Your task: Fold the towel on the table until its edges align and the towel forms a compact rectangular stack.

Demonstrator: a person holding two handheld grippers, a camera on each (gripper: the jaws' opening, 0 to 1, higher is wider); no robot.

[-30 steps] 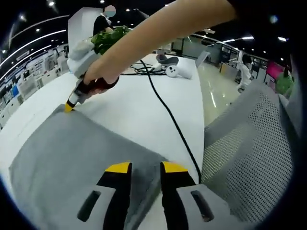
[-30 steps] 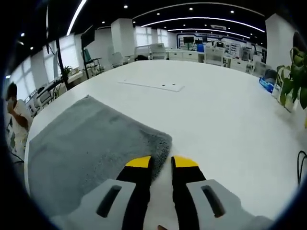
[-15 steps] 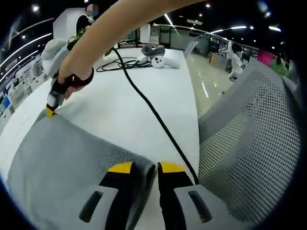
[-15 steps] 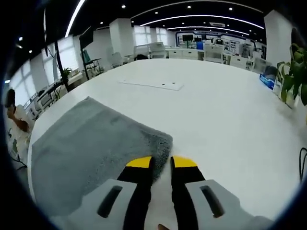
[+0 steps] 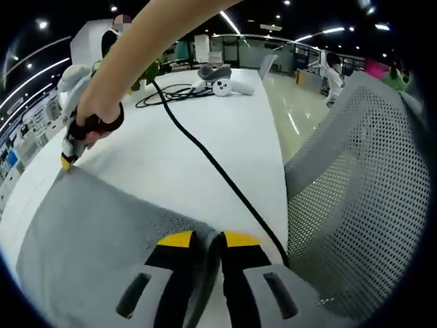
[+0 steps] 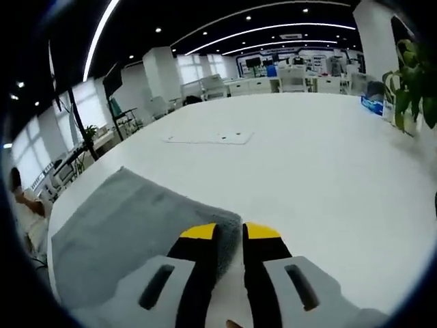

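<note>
Grey terry is what I have to work with: the towel (image 5: 95, 239) lies flat on the white table (image 5: 205, 137), its near corners under my two tools. My left gripper (image 5: 202, 239) has its yellow tips pinched on the corner nearest the table edge, with a fold of cloth running between them. In the right gripper view my right gripper (image 6: 231, 232) sits at the far corner of the same short edge with its tips nearly together, and the pile appears caught between them, so I judge both closed on the towel. From the left gripper view I see that right gripper (image 5: 68, 154) in the person's hand (image 5: 99, 113), its tip down on the cloth. I expect the cloth to be light, soft and limp; it will sag between the two grips and cling a little to the tabletop, so corners are the place to hold, lifting both evenly to carry the edge over. A black cable (image 5: 212, 164) runs across the table just beside the left corner and could snag the fold. A mesh chair (image 5: 362, 198) stands close to the table edge. A headset (image 5: 222, 78) and a plant (image 6: 413, 65) sit well apart.
</note>
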